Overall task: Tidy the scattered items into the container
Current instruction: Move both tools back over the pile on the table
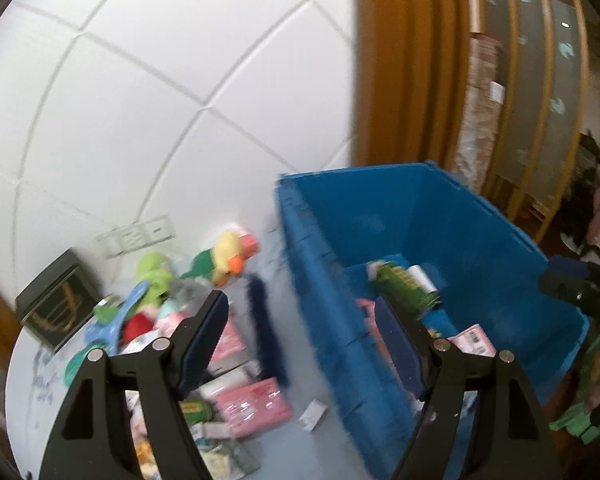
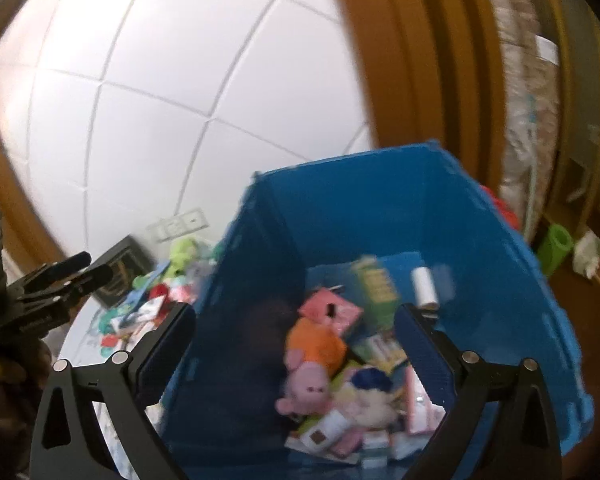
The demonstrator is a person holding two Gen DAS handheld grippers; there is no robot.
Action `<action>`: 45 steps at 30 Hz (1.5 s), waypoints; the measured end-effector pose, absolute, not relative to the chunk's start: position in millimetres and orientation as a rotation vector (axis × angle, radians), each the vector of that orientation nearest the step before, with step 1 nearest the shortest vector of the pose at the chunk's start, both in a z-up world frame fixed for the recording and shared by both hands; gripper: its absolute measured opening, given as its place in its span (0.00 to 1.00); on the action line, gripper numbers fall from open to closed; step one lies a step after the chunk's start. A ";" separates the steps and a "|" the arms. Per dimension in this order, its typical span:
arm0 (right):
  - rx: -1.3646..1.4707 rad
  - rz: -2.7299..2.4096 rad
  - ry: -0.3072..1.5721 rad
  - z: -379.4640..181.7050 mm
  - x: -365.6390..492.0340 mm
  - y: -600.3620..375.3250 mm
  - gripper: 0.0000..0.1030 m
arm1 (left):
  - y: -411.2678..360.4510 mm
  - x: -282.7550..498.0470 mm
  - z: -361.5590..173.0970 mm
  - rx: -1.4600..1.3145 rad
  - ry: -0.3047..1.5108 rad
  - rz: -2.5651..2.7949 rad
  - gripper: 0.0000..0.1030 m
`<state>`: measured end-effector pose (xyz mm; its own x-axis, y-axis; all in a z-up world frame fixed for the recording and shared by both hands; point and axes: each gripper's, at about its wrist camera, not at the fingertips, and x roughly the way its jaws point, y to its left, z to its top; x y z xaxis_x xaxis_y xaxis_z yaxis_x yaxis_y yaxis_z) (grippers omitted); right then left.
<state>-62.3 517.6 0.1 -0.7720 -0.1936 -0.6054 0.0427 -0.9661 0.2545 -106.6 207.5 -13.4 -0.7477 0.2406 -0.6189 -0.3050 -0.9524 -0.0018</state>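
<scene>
Both claws stand wide with nothing between their fingers: the right claw (image 2: 296,320) hangs over the open mouth of the blue container (image 2: 480,248), which fills the middle and right of its view, and the left claw (image 1: 300,320) straddles the container's near wall, its left finger over the worktop (image 1: 284,440) and its right finger over the inside. The container already holds a jumble at lower centre of the right view: a pink and orange plush (image 2: 312,364), a green can (image 2: 374,288), a white roll (image 2: 424,286) and flat packets. The items left to tidy lie in a heap at lower left of the left view, among them a yellow and green plush duck (image 1: 220,258), a lime green plush (image 1: 154,272), pink packets (image 1: 256,404) and a dark blue strip (image 1: 266,328) lying just beside the container's wall. The step in hand looks like a return to the heap for the next pick. To do it well, I would swing the left claw clear of the wall first, since a finger could catch the rim, then settle before closing, as both views are smeared. Choose a piece on top of the heap; the duck looks soft and bulky, so a deep bite across its body should hold. The dark box (image 1: 56,306) at far left seems too broad for one claw.
</scene>
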 end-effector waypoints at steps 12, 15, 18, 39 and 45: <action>0.978 -2.633 -0.204 -2.1 -77.2 399.0 0.98 | 55.8 -53.2 -34.0 -1.068 0.061 2.923 0.73; 0.979 -2.586 -0.175 -4.6 -76.9 366.3 0.98 | 22.8 -41.5 -42.1 -1.115 0.039 2.962 0.73; 0.985 -2.545 -0.143 -9.3 -74.6 334.3 0.98 | -7.6 -32.2 -53.5 -1.172 0.020 2.990 0.73; 1.293 -2.424 0.043 -124.8 -84.6 207.4 0.98 | -121.4 -38.5 -180.0 -1.509 -0.054 2.817 0.73; 1.393 -2.408 0.041 -160.5 -91.2 189.1 0.98 | -122.6 -70.6 -195.9 -1.463 0.105 2.718 0.73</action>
<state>-91.2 189.1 -160.5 -0.4508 -0.2904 -0.8440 0.3189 -0.9356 0.1516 -70.6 -122.6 -195.9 -0.5503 0.0147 -0.8348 -0.0790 -0.9963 0.0345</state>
